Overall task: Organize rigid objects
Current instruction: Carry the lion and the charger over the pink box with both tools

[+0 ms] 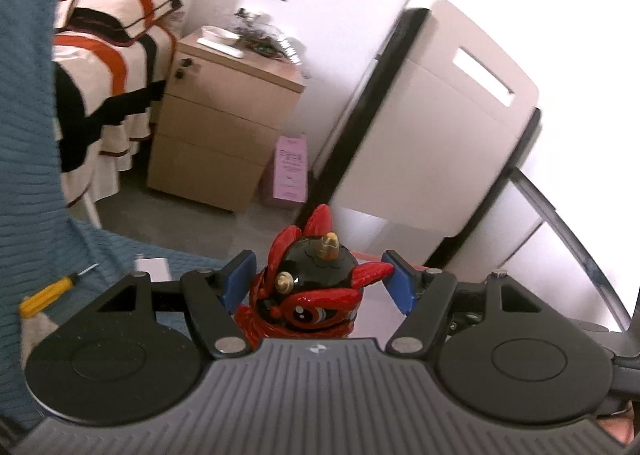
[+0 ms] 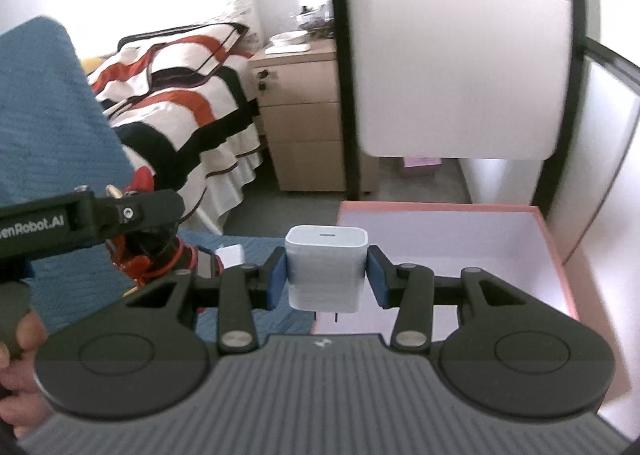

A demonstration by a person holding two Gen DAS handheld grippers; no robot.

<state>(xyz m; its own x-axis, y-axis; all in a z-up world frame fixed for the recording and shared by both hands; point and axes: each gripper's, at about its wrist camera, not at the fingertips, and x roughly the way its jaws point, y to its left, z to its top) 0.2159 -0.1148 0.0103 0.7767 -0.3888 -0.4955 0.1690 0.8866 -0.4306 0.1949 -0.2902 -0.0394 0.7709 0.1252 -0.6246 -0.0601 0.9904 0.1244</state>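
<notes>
My left gripper (image 1: pixel 318 279) is shut on a glossy red and black lion figurine (image 1: pixel 310 287) with gold horns, held up above the blue cloth (image 1: pixel 24 135). My right gripper (image 2: pixel 326 271) is shut on a white charger block (image 2: pixel 326 267), prongs pointing down, at the left edge of an open pink box (image 2: pixel 552 239) with a white inside. In the right wrist view the left gripper (image 2: pixel 132 215) and the figurine (image 2: pixel 136 255) show at the left. A yellow screwdriver (image 1: pixel 48 293) and a small white object (image 1: pixel 152 269) lie on the cloth.
A white chair back (image 1: pixel 432 127) with a black frame stands close behind the box. A wooden drawer unit (image 1: pixel 224 127) and a striped bed (image 1: pixel 104 67) are farther back. A pink carton (image 1: pixel 290 175) stands on the floor.
</notes>
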